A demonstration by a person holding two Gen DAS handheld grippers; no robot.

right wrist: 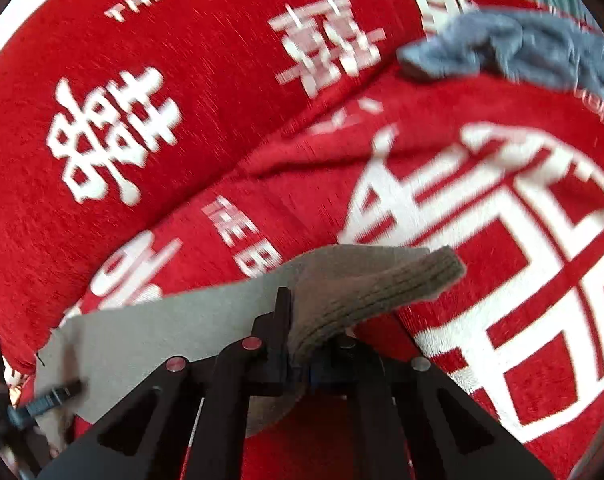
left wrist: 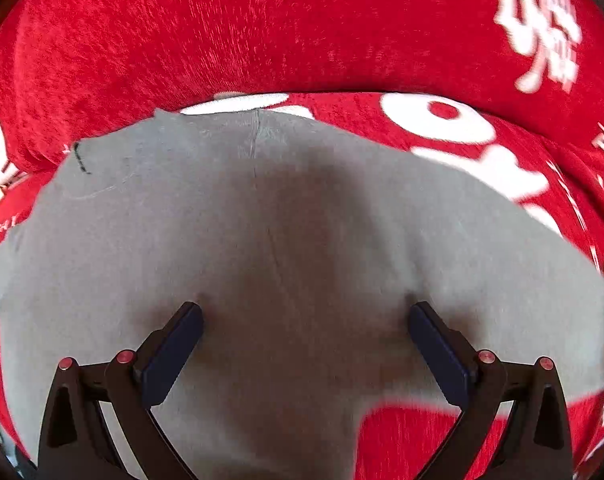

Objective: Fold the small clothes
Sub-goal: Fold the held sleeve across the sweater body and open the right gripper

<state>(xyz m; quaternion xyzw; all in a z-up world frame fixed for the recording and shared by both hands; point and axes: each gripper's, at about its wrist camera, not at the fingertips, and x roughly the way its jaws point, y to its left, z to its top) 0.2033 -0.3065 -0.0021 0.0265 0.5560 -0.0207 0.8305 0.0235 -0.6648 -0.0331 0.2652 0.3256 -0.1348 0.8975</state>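
Pinching a ribbed, taupe knitted piece (right wrist: 377, 292), my right tool (right wrist: 290, 344) has its fingers pressed together on the fabric, which juts toward the centre right of that frame; I judge I hold it raised so a fold can be carried over. Whether it is the cuff of the grey garment (left wrist: 286, 240) or a separate small sock, I cannot tell. The grey garment lies spread flat across the lower half of the left view, and in the right view it shows at lower left, just beside the pinched piece.

My left tool (left wrist: 303, 320) has its fingers spread wide, both tips resting on or just above the grey cloth; I take it as an anchor so the cloth does not slide while the other side moves.

Everything rests on a red plush cover (left wrist: 302, 32) printed with large white characters and some Latin letters, bulging like a sofa seat and backrest rather than a desk. A crumpled blue-grey cloth (right wrist: 513, 48) waits at the upper right of the right view, well apart. Little of the room shows beyond pale striped edges there.
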